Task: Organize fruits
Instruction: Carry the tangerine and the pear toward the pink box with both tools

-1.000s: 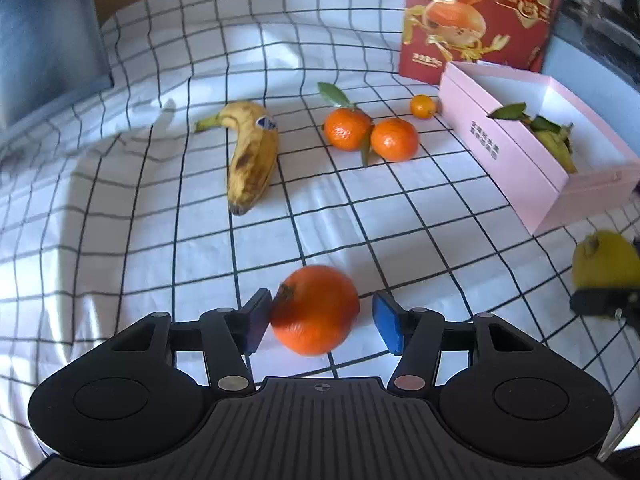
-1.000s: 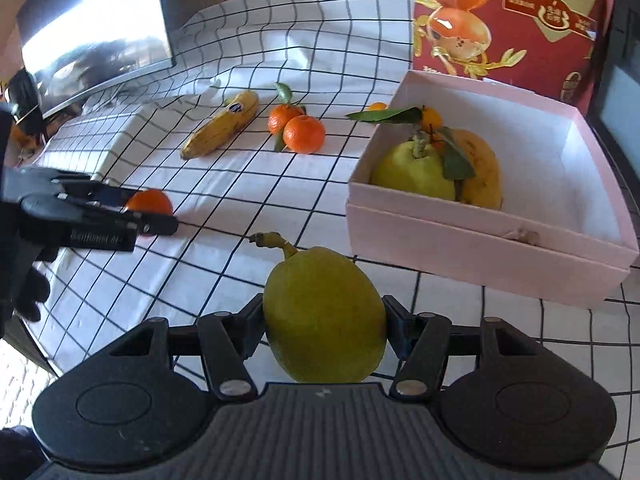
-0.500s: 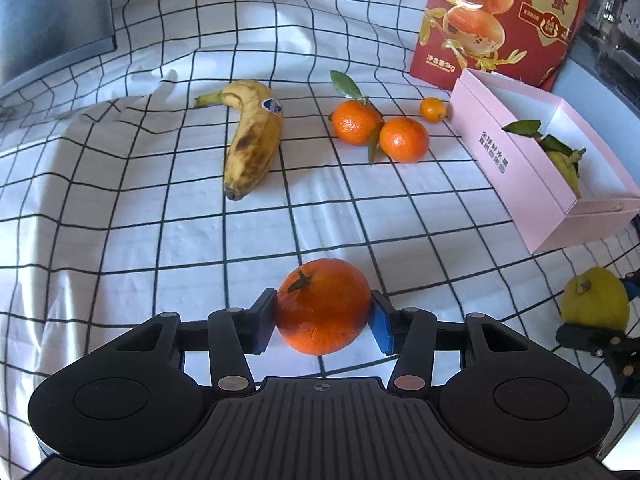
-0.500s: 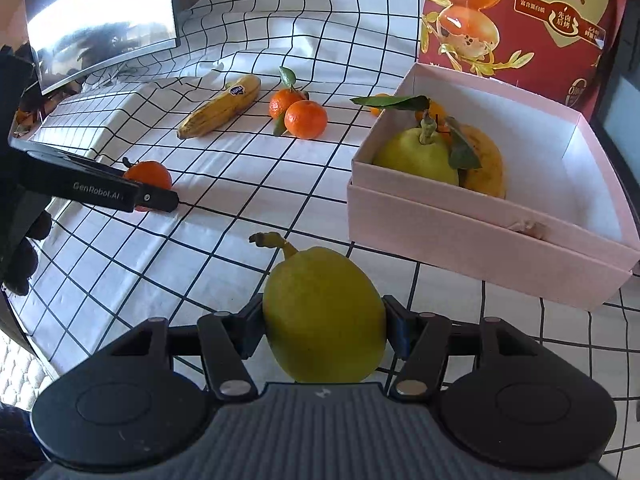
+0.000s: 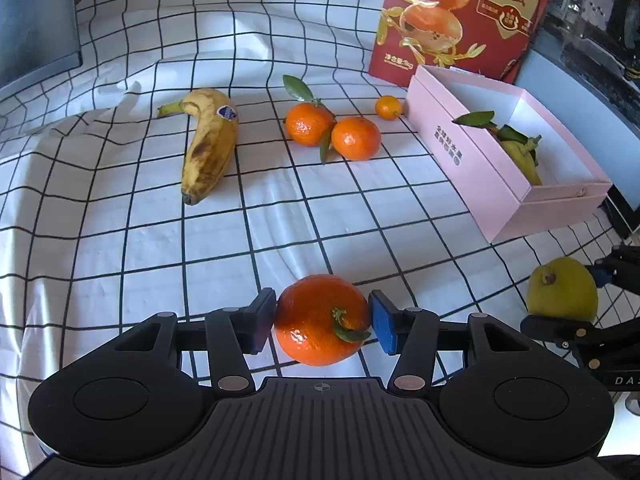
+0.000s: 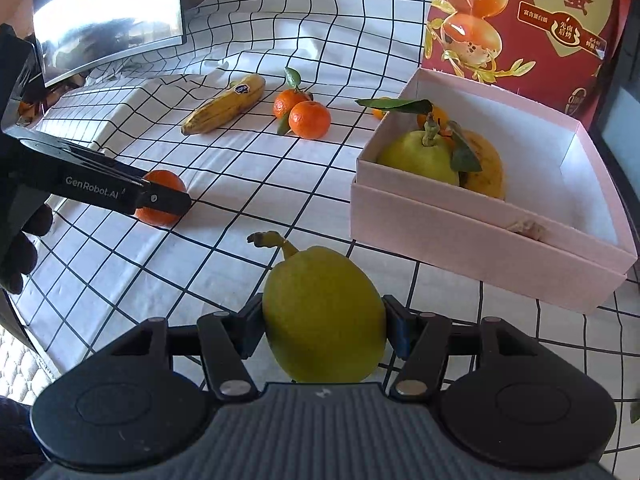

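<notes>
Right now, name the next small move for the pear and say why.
Probably carry the pear, clamped in the right tool, up and over the near wall of the pink box. The box floor beside the fruit already inside looks free.

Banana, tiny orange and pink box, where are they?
Banana (image 5: 210, 146), left wrist view, middle of peel.
Tiny orange (image 5: 388, 107), left wrist view, its middle.
Pink box (image 6: 476, 236), right wrist view, front wall.

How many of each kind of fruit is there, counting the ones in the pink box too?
Oranges: 5 (big orange, leafy orange, round orange, tiny orange, half-hidden boxed orange)
Bananas: 2 (loose banana, boxed banana)
Pears: 2 (near pear, boxed pear)
Total: 9, with 3 inside the pink box
</notes>
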Demonstrator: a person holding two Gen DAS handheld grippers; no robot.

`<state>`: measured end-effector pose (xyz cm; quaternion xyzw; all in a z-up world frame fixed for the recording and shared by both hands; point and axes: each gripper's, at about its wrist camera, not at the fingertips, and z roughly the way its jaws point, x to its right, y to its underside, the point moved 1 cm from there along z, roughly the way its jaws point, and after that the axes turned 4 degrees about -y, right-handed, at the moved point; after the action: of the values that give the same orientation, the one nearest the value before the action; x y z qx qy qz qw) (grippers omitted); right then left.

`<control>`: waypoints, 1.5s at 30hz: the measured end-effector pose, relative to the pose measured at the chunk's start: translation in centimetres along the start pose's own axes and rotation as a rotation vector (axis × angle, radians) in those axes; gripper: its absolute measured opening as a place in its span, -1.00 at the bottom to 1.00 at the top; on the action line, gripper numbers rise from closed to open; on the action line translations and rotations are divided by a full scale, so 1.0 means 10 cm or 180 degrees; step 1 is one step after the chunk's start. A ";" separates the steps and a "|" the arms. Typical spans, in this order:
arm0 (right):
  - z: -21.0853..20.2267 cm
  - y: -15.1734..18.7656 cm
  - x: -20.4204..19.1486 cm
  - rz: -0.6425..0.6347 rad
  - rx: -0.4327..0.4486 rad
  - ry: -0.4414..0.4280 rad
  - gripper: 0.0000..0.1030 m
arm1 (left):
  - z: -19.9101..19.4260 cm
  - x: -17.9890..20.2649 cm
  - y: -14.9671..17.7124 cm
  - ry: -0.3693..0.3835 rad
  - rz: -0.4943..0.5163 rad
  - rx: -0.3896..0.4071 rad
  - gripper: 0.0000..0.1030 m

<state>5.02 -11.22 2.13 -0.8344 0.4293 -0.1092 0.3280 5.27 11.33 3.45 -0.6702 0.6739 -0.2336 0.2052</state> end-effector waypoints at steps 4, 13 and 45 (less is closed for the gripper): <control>-0.02 0.00 -0.05 -0.0134 0.0018 0.0084 0.18 | -0.01 0.03 0.02 -0.0014 0.0088 -0.0005 0.08; -0.03 -0.13 -0.14 -0.0559 0.0030 0.0206 0.19 | -0.02 0.04 0.05 0.0000 0.0091 -0.0008 0.09; -0.72 0.06 0.25 -0.0185 0.0374 0.0422 -0.05 | -0.05 0.99 0.08 0.0852 0.0574 -0.0112 0.08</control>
<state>2.78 -16.73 7.00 -0.8167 0.4186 -0.1986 0.3440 4.14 1.44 3.75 -0.5735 0.7566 -0.2896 0.1220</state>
